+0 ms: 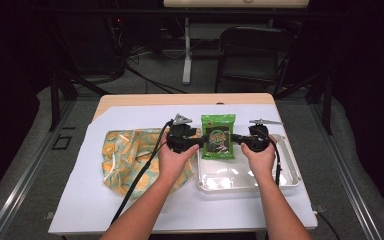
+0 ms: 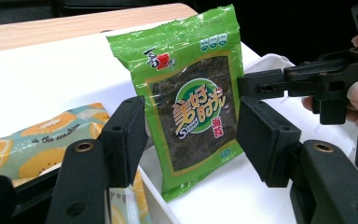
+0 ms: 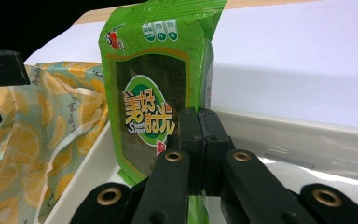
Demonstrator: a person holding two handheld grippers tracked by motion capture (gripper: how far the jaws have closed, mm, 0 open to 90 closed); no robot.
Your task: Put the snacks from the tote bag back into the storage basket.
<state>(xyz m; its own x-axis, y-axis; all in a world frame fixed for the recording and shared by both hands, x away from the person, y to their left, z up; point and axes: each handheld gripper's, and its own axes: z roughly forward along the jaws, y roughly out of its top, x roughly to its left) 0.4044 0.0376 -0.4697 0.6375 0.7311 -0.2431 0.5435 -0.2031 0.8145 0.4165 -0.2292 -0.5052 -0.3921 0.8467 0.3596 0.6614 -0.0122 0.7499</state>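
- Green snack packet (image 1: pixel 218 136) held upright above the far left corner of the clear plastic tray (image 1: pixel 290 172), bottom edge just over the tray's left rim.
- Right gripper (image 3: pixel 199 122) clamped tight on the packet's right edge, jaws pressed together on the foil.
- Left gripper (image 2: pixel 191 133) spread wide, one jaw on each side of the packet's face, pads apart from the wrapper.
- In the high view, right gripper (image 1: pixel 235 138) and left gripper (image 1: pixel 198 142) level with each other, pointing inward at the packet from either side.
- Tray sitting by the right edge of the white table (image 1: pixel 130 200).
- Lemon-print bag (image 1: pixel 130 155) lying flat on the left half of the table, touching the tray's left rim.
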